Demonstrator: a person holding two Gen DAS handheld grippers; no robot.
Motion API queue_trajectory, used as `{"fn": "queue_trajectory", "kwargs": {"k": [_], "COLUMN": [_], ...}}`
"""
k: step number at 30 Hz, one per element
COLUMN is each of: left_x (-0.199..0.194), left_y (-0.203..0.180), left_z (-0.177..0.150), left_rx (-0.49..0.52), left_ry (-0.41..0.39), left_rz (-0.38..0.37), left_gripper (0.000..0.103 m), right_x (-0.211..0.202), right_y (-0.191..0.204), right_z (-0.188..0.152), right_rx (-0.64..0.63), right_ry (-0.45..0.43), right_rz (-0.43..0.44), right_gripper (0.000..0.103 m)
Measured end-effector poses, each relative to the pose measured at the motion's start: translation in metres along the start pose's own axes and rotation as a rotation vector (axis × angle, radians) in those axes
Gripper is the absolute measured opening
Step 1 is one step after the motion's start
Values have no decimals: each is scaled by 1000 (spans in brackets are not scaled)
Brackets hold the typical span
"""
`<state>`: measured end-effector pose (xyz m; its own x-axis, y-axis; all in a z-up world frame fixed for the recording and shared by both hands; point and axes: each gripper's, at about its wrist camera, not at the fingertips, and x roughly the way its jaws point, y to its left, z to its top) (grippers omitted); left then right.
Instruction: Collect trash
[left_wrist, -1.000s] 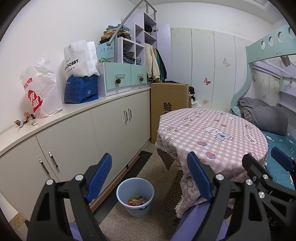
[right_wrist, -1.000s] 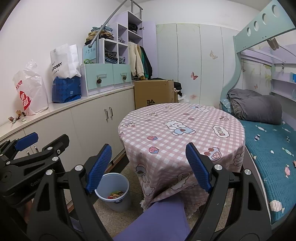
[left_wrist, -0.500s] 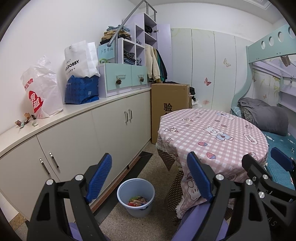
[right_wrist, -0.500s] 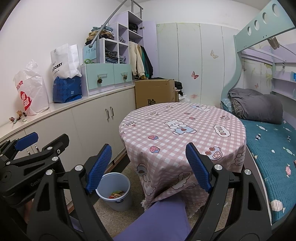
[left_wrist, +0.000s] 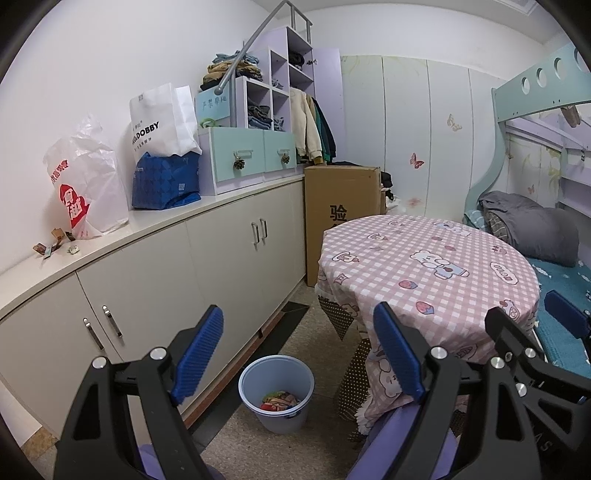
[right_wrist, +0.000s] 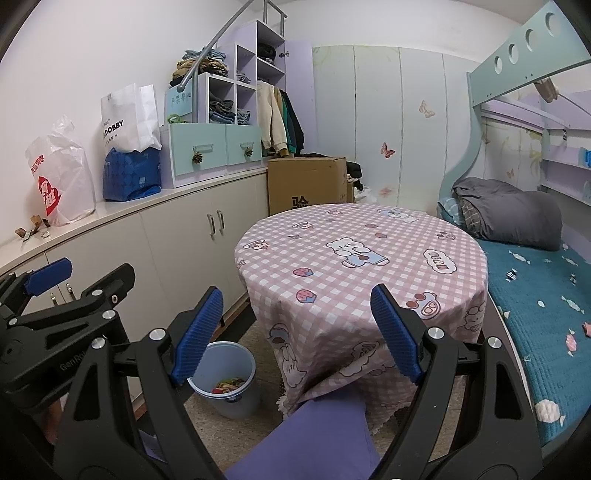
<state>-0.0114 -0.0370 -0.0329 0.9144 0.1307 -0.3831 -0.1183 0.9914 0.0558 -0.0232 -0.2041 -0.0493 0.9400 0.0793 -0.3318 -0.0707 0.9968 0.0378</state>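
A pale blue bin with colourful wrappers inside stands on the floor between the cabinets and the round table. Small scraps of trash lie on the countertop at far left, by a white and red plastic bag. My left gripper hangs open above the bin with nothing between its blue pads. My right gripper is open too, empty, in front of the table; the left gripper's arms show at that view's left edge.
A round table with a pink checked cloth fills the middle. White cabinets run along the left wall, bearing bags and drawers. A cardboard box stands behind the table, a bed at right. A purple-clad leg is below.
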Motion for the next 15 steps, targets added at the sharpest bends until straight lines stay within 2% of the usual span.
{"fn": "queue_trajectory", "kwargs": {"k": [15], "left_x": [-3], "left_y": [2], "left_z": [2], "left_rx": [6], "left_ry": [-14], "left_rz": [16], "left_gripper": [82], "right_x": [0], "right_y": [1], "right_z": [0], "right_rx": [0], "right_ry": [2], "right_rz": [-3], "right_gripper": [81]}}
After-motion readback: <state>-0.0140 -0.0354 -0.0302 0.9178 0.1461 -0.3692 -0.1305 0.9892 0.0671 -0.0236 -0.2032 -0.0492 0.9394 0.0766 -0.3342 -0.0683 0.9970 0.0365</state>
